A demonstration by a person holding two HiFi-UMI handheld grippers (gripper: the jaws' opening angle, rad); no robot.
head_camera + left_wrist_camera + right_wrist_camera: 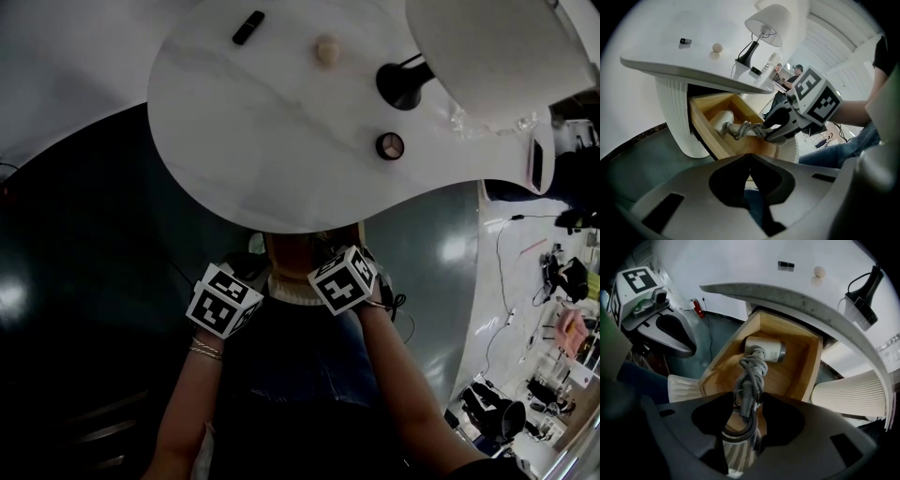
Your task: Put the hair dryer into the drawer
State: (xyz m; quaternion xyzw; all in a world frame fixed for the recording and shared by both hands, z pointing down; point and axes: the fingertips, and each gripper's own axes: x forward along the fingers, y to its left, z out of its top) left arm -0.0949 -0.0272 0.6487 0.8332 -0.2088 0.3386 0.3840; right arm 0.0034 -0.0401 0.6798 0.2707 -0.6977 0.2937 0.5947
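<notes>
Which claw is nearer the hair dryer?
Right. The right claw grips the hair dryer by its cord-wrapped handle in the drawer; the left claw sits outside it, shut and empty.

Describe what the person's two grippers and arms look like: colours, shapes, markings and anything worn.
The left gripper and the right gripper both have broad, smooth grey jaws with dark cut-outs. Each carries a white cube printed with black square markers. Thin bangles circle the left wrist, and no sleeves cover the forearms.
</notes>
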